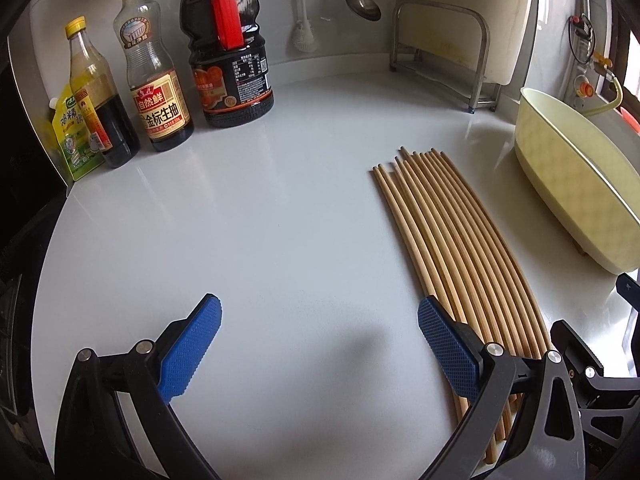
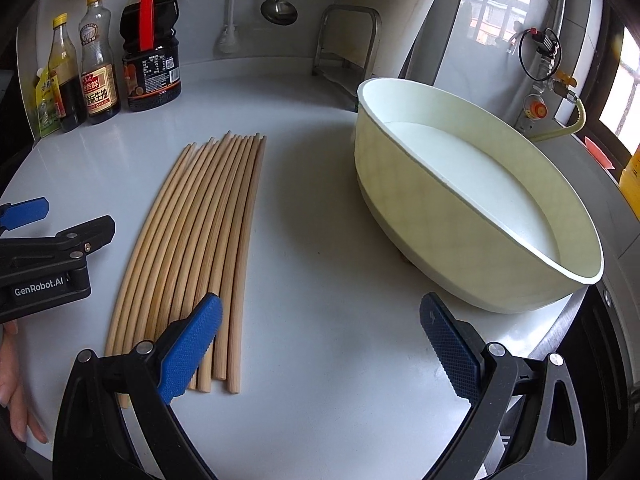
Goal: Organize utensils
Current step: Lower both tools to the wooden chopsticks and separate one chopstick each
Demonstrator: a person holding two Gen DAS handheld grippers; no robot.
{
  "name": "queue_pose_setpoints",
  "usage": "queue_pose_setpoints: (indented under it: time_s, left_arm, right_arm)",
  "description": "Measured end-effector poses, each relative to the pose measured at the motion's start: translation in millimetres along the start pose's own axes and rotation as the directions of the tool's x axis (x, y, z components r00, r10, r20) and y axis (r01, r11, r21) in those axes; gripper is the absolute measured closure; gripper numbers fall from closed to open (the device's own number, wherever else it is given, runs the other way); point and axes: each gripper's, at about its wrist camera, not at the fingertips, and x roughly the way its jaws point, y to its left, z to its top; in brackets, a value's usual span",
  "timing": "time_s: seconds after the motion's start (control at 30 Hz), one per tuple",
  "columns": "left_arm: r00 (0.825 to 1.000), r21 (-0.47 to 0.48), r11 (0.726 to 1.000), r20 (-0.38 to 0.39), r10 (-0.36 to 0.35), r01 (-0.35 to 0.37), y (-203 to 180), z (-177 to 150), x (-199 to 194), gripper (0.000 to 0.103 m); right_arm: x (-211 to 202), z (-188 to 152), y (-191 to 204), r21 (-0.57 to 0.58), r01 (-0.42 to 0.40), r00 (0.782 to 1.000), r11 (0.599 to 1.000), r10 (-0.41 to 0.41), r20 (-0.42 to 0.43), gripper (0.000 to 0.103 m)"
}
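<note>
On the white counter (image 2: 320, 360), wooden chopsticks (image 2: 200, 232) lie side by side, left of the empty cream tub (image 2: 460, 240). Left gripper (image 1: 320, 344) and right gripper (image 2: 320, 344) both spread, empty. Sticks judged light, stiff, prone to rolling; grasp mid-length. Ample clear surface; counter edge near tub.

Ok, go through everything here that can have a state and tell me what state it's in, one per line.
left gripper: open, empty, fingers spread beside the chopsticks
right gripper: open, empty
chopsticks: lying flat in a row on the counter, outside the tub
tub: upright, empty
large soy sauce jug: upright, capped, nearly full
two yellow-capped bottles: upright, capped, partly full
ladle: hanging on the wall
</note>
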Motion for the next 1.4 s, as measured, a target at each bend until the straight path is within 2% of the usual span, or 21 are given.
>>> queue_pose_setpoints:
  time_s: [0.3, 0.73, 1.0, 1.23, 1.4]
  left_arm:
    - [0.999, 0.0, 1.0, -0.039, -0.002, 0.002, -1.3, -2.0, 11.1, 0.006]
    - [0.999, -0.002, 1.0, -0.047, 0.013, -0.013, 1.2, 1.6, 16.8, 0.006]
    - [0.998, -0.017, 1.0, -0.056, 0.014, -0.015, 1.9, 5.8, 21.4, 0.006]
    - [0.996, -0.064, 0.996, -0.053, -0.066, 0.063, 6.9, 9.8, 21.8, 0.006]
    - [0.996, -0.079, 0.995, -0.057, -0.063, 0.058, 8.3, 12.3, 22.9, 0.006]
  right_arm:
    - [12.2, -0.3, 1.6, -0.014, 0.001, 1.0, 1.0, -0.001, -0.014, 0.008]
    - [27.7, 8.1, 5.7, -0.041, 0.01, 1.0, 0.999, -0.011, -0.011, 0.009]
    - [35.5, 12.8, 0.7, -0.031, -0.05, 0.999, 0.998, 0.05, -0.014, 0.008]
    - [40.0, 10.4, -7.4, 0.015, -0.117, 0.992, 0.993, 0.117, -0.036, 0.008]
    - [41.4, 9.6, -9.8, 0.031, -0.138, 0.989, 0.99, 0.14, -0.044, 0.008]
